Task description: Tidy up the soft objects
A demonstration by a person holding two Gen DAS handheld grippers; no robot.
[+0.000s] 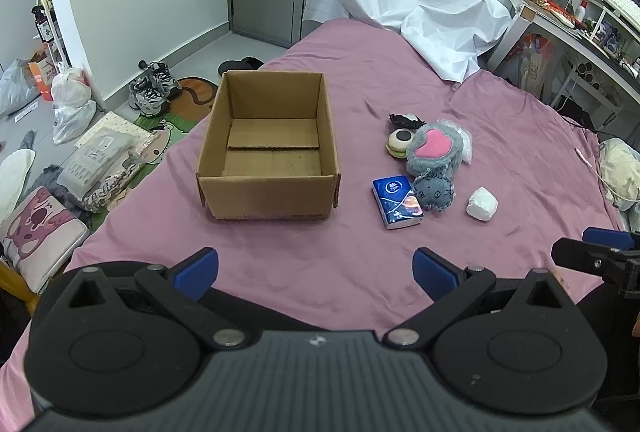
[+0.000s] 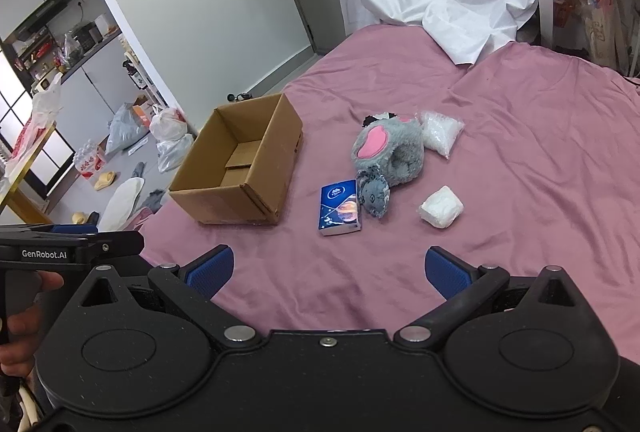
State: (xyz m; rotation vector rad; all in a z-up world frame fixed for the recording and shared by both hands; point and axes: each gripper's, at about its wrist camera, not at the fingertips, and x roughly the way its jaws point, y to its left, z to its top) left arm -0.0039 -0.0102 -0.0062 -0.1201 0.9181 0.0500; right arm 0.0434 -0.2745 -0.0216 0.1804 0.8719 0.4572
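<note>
Both the left gripper (image 1: pixel 316 272) and right gripper (image 2: pixel 330 272) are held spread, empty, at lower frame, with the cardboard box (image 1: pixel 268 151) seen at centre.

A lived-in bedroom at home: a bed (image 1: pixel 360 79) with a mauve sheet fills mid-frame, sneakers (image 1: pixel 154 93) lie left, a cluttered desk (image 1: pixel 580 27) stands upper right.

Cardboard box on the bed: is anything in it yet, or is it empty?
Empty. The cardboard box stands open-topped, and only its bare bottom flaps show inside. The tissue pack and grey plush lie outside on the sheet.
</note>
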